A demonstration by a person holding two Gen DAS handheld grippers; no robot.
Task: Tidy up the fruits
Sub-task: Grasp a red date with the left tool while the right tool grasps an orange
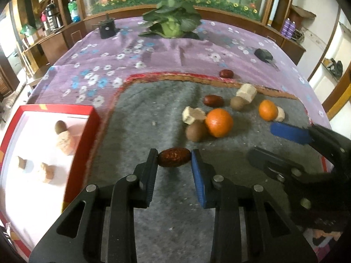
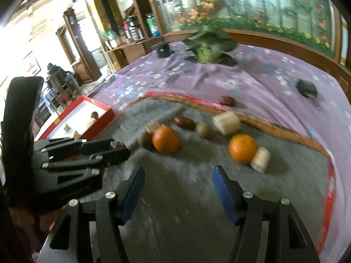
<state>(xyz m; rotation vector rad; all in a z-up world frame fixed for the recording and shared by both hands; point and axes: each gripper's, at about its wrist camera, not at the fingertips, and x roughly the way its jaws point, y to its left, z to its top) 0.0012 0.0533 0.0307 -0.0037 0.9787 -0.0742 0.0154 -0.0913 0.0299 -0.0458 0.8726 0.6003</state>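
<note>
One red date is pinched end to end by the left gripper over the grey mat. Carry to red box at 9 o'clock, keep squeeze. Right gripper gapes empty.

Your left view is fairly sharp, with the white inside of the red box blown out. Your right view smears with motion blur; daylight glares upper left. Both bend and darken at the edges.
</note>
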